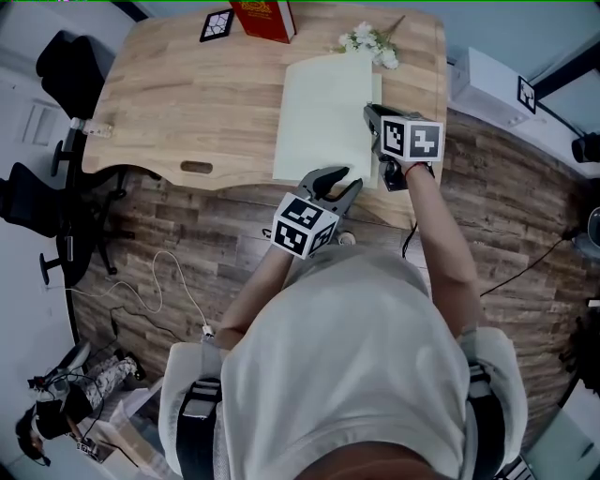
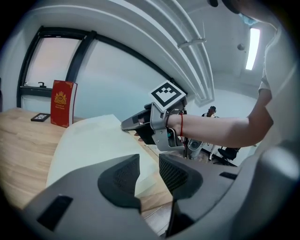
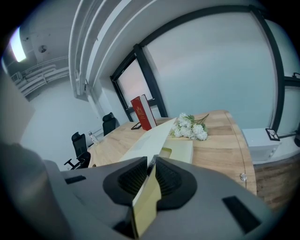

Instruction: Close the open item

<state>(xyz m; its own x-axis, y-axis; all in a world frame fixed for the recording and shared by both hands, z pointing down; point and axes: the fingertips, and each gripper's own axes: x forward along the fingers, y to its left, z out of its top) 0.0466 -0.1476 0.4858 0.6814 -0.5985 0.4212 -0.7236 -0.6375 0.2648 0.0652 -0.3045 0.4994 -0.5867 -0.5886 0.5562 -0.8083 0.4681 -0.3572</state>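
Note:
A large pale green folder lies on the wooden table, reaching to its front edge. My right gripper is at the folder's right side. In the right gripper view, that gripper is shut on the lifted cover's edge, a thin yellowish sheet seen edge-on, with the lower leaf lying flat beneath. My left gripper hovers at the folder's near edge. Its jaws stand open with nothing between them. The folder's surface and the right gripper show beyond them.
A red book stands at the table's back edge, with a square marker card to its left. White flowers lie just behind the folder. Black office chairs stand to the table's left. A white cable trails on the floor.

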